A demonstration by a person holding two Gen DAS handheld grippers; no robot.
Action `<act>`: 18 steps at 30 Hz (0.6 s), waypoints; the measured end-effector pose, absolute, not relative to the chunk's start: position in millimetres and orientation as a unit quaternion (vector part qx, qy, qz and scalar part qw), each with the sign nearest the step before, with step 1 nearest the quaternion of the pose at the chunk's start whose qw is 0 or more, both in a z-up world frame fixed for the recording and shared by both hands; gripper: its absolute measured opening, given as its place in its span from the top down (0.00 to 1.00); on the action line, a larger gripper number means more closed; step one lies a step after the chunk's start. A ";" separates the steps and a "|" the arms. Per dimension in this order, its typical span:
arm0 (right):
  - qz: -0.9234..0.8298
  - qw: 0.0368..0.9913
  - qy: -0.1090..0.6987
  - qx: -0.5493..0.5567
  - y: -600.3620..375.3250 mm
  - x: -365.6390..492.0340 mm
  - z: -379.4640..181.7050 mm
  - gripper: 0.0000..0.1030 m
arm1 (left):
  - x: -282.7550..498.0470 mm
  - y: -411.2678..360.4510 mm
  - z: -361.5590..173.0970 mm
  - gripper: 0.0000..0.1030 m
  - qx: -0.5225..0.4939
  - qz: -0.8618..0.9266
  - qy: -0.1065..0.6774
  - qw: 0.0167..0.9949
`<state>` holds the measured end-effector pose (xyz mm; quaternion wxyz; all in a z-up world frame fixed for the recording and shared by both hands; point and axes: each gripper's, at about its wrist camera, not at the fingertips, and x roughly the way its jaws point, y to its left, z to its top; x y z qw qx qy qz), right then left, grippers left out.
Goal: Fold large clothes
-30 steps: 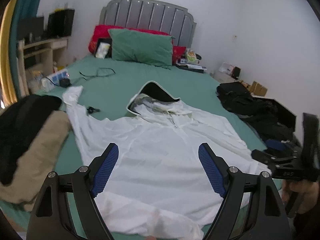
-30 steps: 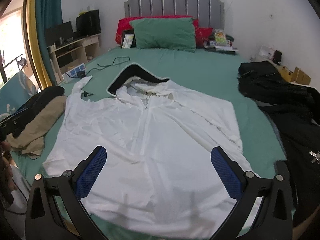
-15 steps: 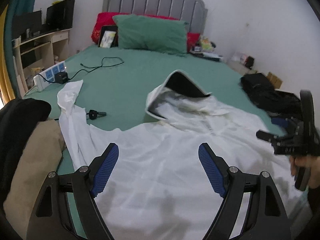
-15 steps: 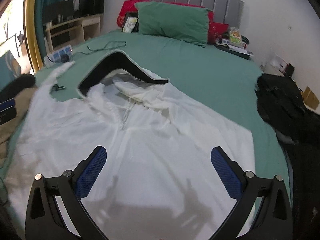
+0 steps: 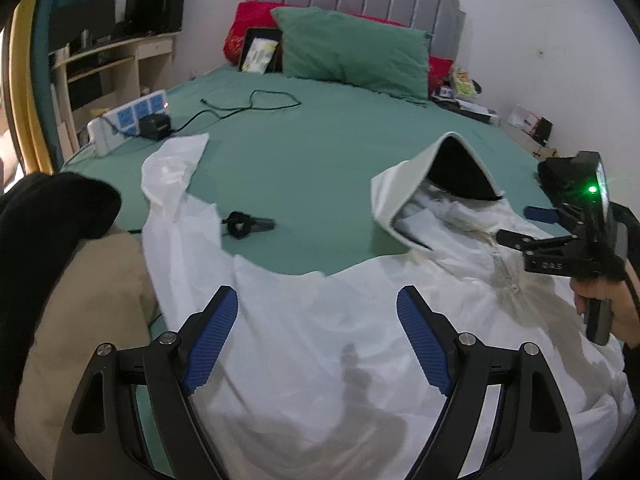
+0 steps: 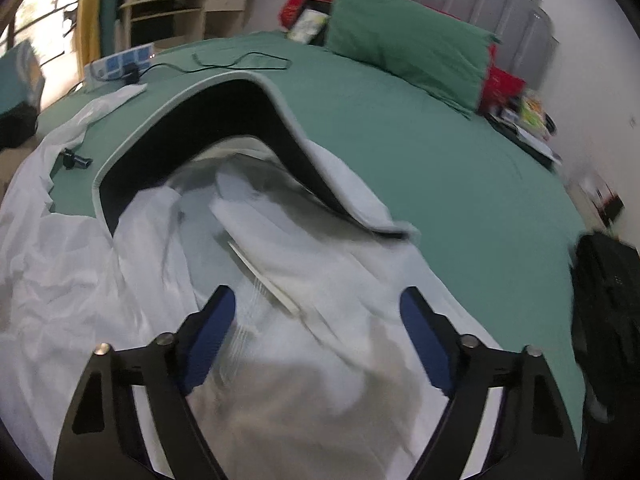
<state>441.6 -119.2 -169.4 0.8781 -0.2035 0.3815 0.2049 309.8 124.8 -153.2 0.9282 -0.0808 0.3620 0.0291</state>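
On the green bed, a white hoodie lies spread flat, front up, filling the near half; hood w/ dark lining points to 12 o'clock, toward the green pillow. One sleeve runs out to 10 o'clock in the left wrist view, ending near a power strip. Small black gadget sits on the sheet just beside that sleeve.

Left gripper hangs over the hoodie's shoulder area, fingers wide, nothing btwn them, pads not touching cloth as far as can be told.

Right gripper is over the zip & collar, just below the hood; jaws closing but pads apart, cloth under/btwn them, not pinched. It also shows at 3 o'clock in the left view, held by a hand.

Tan/black clothes pile at 9 o'clock, touching the hoodie edge. Black clothes at 3 o'clock in the right view, apart from the hoodie.
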 end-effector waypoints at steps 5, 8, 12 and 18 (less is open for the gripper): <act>0.222 0.870 0.400 -0.183 -102.1 468.3 -180.3 0.41 | 309.6 136.9 -152.0 0.18 -0.079 0.043 0.359 0.929; 0.231 0.861 0.419 -0.169 -98.8 479.3 -187.4 0.64 | 311.2 139.6 -153.0 0.18 -0.079 0.045 0.369 0.925; 0.235 0.864 0.420 -0.145 -105.6 477.5 -182.5 0.90 | 307.5 137.2 -148.8 0.18 -0.072 0.037 0.370 0.926; 0.224 0.889 0.383 -0.113 -122.7 448.6 -130.4 0.95 | 299.0 136.6 -134.9 0.18 -0.080 0.025 0.360 0.929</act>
